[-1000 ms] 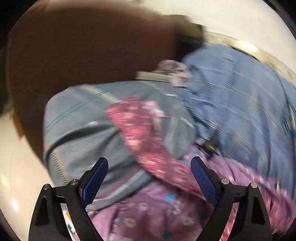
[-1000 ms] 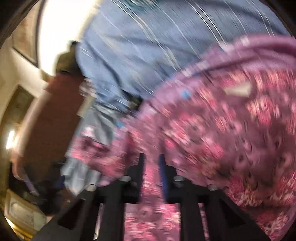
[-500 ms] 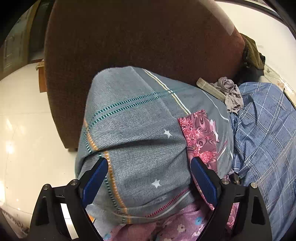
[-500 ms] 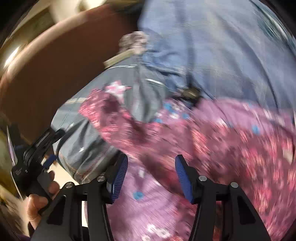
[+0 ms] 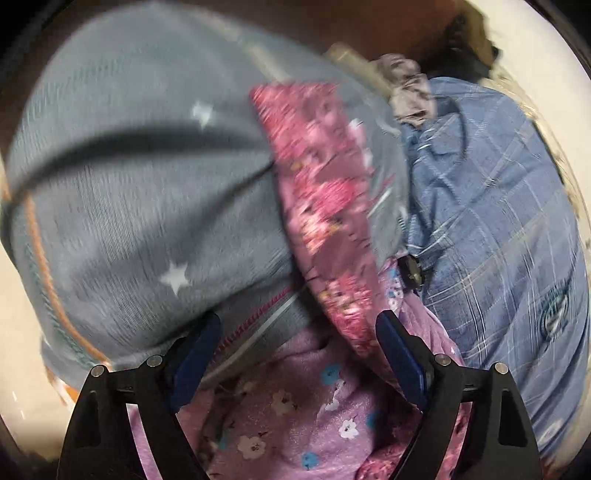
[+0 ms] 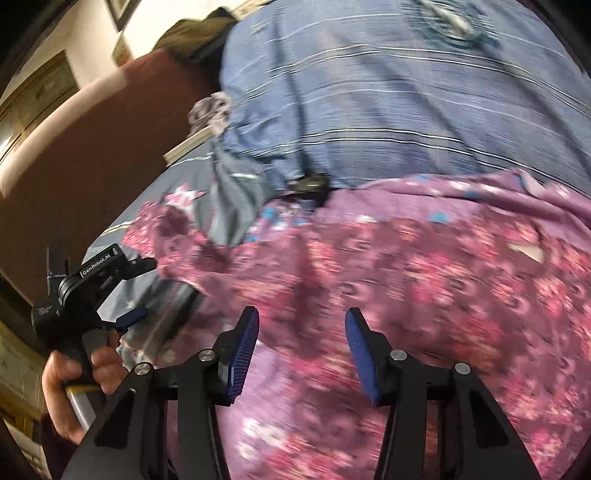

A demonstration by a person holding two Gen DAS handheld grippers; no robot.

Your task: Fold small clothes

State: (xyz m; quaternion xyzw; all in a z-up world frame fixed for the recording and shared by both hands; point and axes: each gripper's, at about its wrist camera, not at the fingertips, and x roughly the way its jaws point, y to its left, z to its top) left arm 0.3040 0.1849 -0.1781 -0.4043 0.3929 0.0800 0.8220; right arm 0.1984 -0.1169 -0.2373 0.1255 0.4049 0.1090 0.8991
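Observation:
A pile of small clothes lies on a round brown table. A grey starred cloth (image 5: 129, 206) lies at the left, with a pink-red floral garment (image 5: 325, 206) draped over it and a lilac flowered garment (image 5: 295, 406) below. My left gripper (image 5: 299, 350) is open, empty, right over the edge of the grey cloth and the lilac garment. In the right wrist view the floral garment (image 6: 424, 295) fills the front; my right gripper (image 6: 301, 350) is open and empty just above it. The left gripper (image 6: 122, 291) shows at the left in a hand.
A blue checked shirt (image 5: 498, 229) lies at the right, also at the top in the right wrist view (image 6: 388, 92). A small grey crumpled garment (image 5: 406, 88) and a dark olive cloth (image 6: 192, 33) lie behind. The brown table (image 6: 92, 158) edge meets pale floor (image 5: 22, 350).
The right gripper opened, from shut on the floral garment to wide apart. The left gripper swung left over the grey cloth, then back toward the pile's middle. Both views are motion-blurred.

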